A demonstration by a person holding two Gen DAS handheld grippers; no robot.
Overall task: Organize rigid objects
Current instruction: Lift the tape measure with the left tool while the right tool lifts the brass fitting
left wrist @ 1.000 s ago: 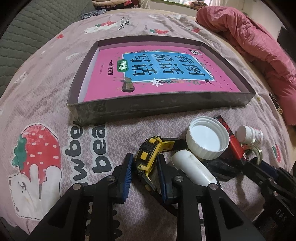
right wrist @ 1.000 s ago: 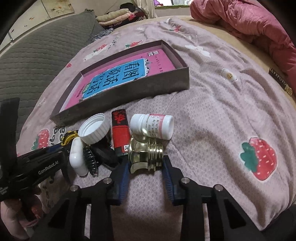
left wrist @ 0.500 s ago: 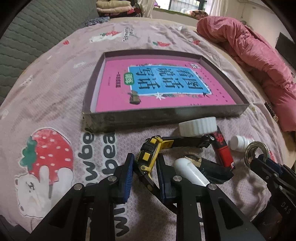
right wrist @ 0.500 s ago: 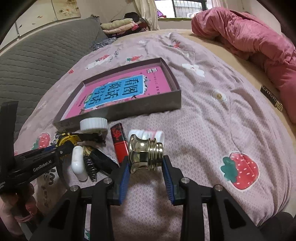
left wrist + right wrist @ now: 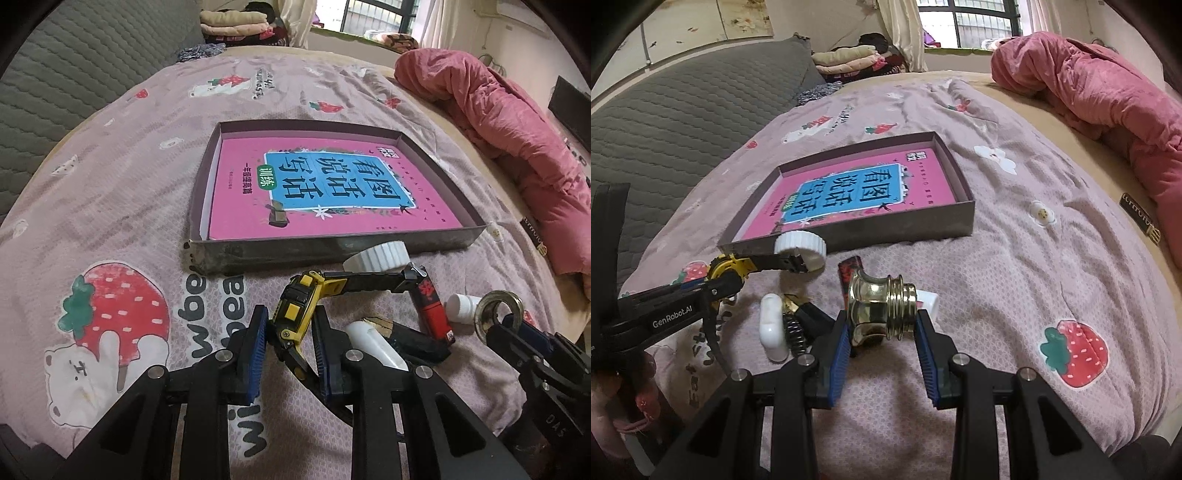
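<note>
My left gripper (image 5: 290,334) is shut on a yellow and black toy excavator (image 5: 295,310) and holds it above the bedspread; its black arm (image 5: 373,282) reaches right. My right gripper (image 5: 882,328) is shut on a brass fitting (image 5: 881,308) lifted off the bed; the fitting shows in the left wrist view (image 5: 498,314). On the bed lie a white cap (image 5: 380,254), a red lighter (image 5: 430,306), a white pill bottle (image 5: 461,308), a white tube (image 5: 373,343) and a black piece (image 5: 417,339). A shallow grey box (image 5: 332,251) holds a pink book (image 5: 325,192).
The lilac strawberry bedspread (image 5: 1034,288) covers the bed. A pink quilt (image 5: 517,122) is heaped at the right. A grey quilted headboard (image 5: 665,118) is at the left. Folded clothes (image 5: 846,61) lie at the far end.
Both grippers have risen with their loads: the excavator and the brass fitting are lifted off the pile. The view now takes in more of the bed and room.
</note>
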